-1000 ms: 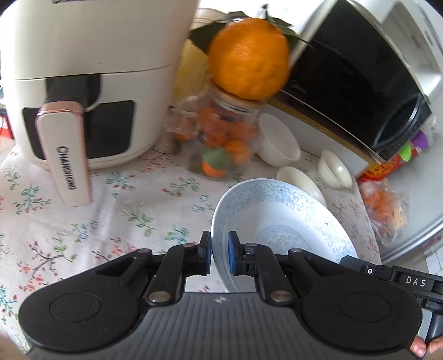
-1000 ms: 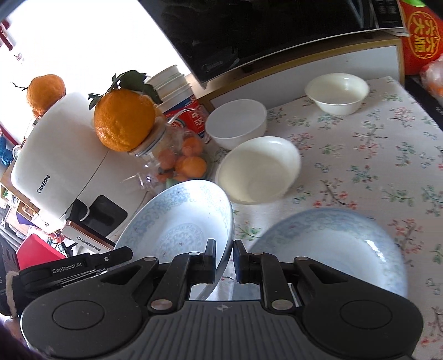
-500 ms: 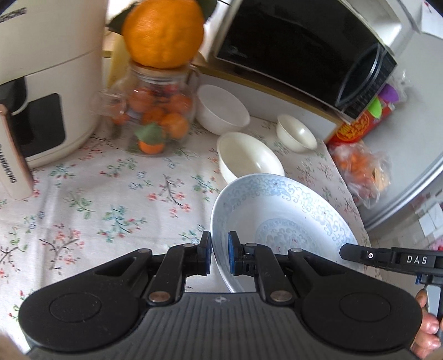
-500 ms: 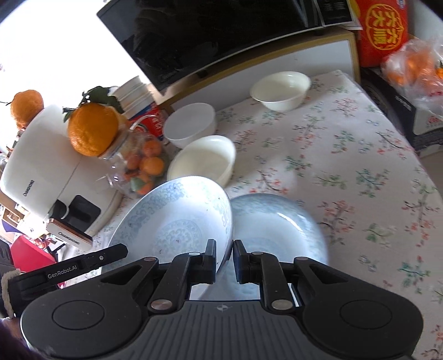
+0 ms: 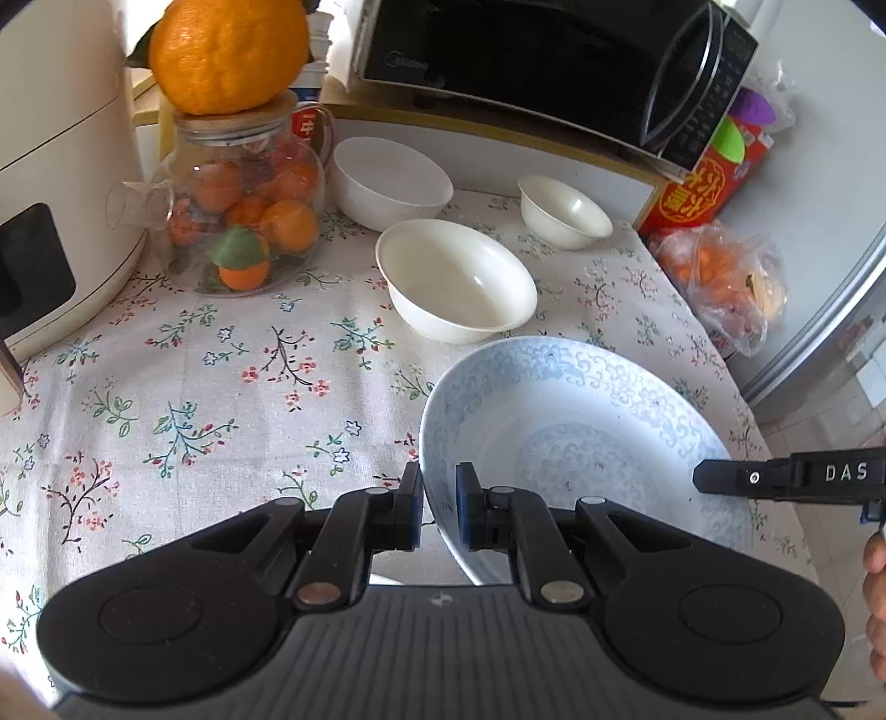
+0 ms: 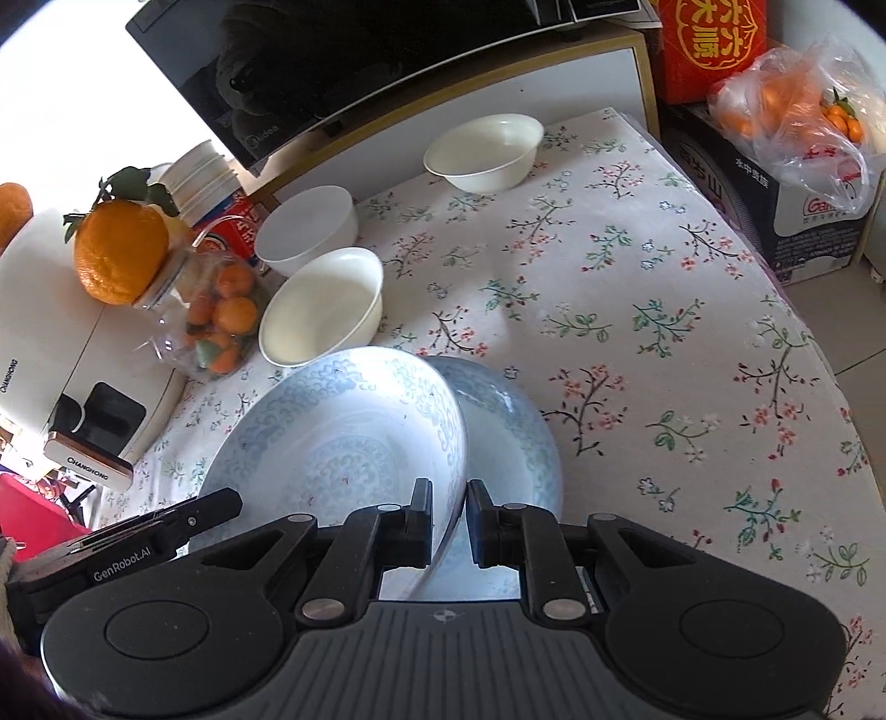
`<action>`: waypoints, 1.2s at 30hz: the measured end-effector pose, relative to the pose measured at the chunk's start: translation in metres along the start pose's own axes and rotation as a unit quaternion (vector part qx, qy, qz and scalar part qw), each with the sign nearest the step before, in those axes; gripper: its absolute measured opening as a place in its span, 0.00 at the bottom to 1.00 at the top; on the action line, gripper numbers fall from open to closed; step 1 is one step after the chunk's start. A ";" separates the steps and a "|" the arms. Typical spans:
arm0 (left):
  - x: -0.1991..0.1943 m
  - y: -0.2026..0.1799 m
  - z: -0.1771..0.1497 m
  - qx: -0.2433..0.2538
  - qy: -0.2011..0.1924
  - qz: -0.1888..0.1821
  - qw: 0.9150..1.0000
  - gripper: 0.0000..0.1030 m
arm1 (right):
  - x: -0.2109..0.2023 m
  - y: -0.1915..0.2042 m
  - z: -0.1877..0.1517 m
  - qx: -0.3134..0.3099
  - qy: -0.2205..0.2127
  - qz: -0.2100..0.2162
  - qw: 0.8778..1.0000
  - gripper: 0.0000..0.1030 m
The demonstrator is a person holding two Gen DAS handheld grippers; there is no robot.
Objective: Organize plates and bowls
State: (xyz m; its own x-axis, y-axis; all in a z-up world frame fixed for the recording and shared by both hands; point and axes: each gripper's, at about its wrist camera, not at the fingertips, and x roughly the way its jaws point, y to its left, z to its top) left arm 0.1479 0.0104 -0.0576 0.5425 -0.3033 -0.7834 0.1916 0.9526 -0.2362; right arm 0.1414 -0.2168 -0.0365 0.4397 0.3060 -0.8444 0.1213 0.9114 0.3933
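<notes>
Both grippers hold one blue-patterned plate (image 5: 570, 426), which also shows in the right wrist view (image 6: 343, 437). My left gripper (image 5: 438, 512) is shut on its left rim. My right gripper (image 6: 447, 526) is shut on its right rim. The held plate hangs tilted over a second blue-patterned plate (image 6: 515, 437) that lies on the floral tablecloth. Three white bowls stand behind: a large one (image 5: 457, 279), one near the jar (image 5: 390, 180) and a small one (image 5: 562, 210).
A glass jar of oranges (image 5: 243, 205) with a big orange on top (image 5: 227, 52) and a white air fryer (image 5: 55, 183) stand at the left. A black microwave (image 5: 542, 61) is at the back. A bag of oranges (image 6: 797, 122) sits beyond the table's right edge.
Both grippers carried the held plate to the right and toward the second plate; it now overlaps that plate. The air fryer slid out of the left view.
</notes>
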 end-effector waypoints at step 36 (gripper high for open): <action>0.022 -0.033 -0.015 0.094 0.007 0.046 0.994 0.13 | 0.016 -0.006 -0.004 -0.023 0.016 -0.064 0.998 0.13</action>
State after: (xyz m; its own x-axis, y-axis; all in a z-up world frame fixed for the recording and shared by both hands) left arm 0.1418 -0.0270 -0.0756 0.5539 -0.2132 -0.8048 0.2915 0.9551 -0.0524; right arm 0.1439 -0.2162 -0.0534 0.3950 0.1933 -0.8981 0.1336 0.9551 0.2644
